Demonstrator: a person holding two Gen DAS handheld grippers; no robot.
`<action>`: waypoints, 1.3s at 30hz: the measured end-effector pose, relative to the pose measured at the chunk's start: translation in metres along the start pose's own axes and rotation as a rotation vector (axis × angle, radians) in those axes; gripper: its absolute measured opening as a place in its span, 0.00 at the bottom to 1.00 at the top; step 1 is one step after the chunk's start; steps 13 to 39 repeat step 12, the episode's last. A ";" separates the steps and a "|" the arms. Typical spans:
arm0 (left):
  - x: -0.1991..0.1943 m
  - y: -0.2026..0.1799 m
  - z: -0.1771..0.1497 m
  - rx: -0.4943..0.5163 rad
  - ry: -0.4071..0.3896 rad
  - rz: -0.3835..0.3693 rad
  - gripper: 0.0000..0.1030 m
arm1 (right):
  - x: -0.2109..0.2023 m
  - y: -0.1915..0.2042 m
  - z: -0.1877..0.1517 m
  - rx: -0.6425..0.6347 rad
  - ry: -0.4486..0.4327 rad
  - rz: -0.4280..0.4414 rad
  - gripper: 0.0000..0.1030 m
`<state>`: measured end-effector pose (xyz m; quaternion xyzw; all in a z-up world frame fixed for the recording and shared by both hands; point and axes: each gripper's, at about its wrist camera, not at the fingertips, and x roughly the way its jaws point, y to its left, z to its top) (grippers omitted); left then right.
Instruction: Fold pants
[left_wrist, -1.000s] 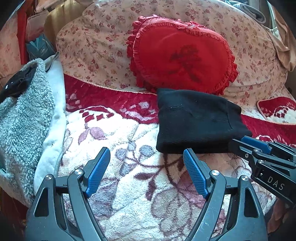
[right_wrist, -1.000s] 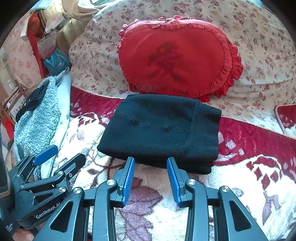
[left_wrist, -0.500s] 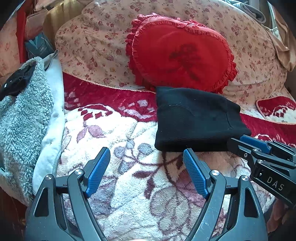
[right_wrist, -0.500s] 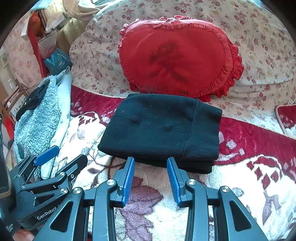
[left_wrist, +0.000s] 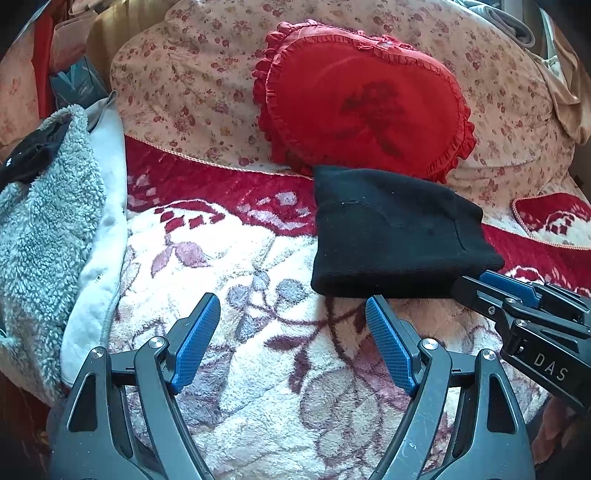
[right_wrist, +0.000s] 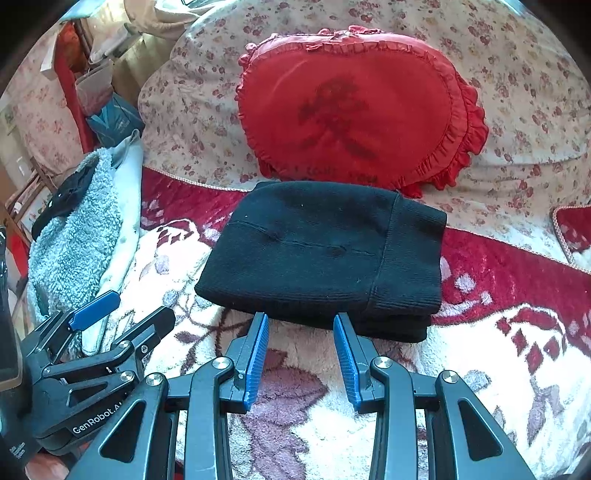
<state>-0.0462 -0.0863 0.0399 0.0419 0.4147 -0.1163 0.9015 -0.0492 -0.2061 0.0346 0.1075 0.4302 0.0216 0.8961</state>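
The black knit pants (right_wrist: 325, 258) lie folded into a thick rectangle on the floral blanket, just in front of a red heart cushion; the left wrist view shows the pants (left_wrist: 391, 240) right of centre. My right gripper (right_wrist: 301, 319) hovers at the bundle's near edge, jaws partly apart, nothing between the blue pads. My left gripper (left_wrist: 293, 304) is wide open over bare blanket, to the left of the bundle's near corner. Each gripper appears at the edge of the other's view: the right gripper (left_wrist: 476, 284), the left gripper (right_wrist: 129, 312).
The red heart cushion (right_wrist: 354, 122) leans on a floral pillow (right_wrist: 192, 103) behind the pants. A grey fleece garment with white lining (left_wrist: 44, 236) is piled at the left. The white and red floral blanket (left_wrist: 240, 332) spreads under both grippers.
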 end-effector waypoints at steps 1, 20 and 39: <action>0.000 0.000 0.000 0.002 -0.001 0.001 0.79 | 0.000 0.000 0.000 0.000 0.001 0.000 0.34; 0.006 0.006 -0.002 -0.004 0.000 -0.002 0.79 | 0.003 -0.005 -0.002 0.004 0.003 -0.002 0.34; 0.006 0.006 -0.002 -0.004 0.000 -0.002 0.79 | 0.003 -0.005 -0.002 0.004 0.003 -0.002 0.34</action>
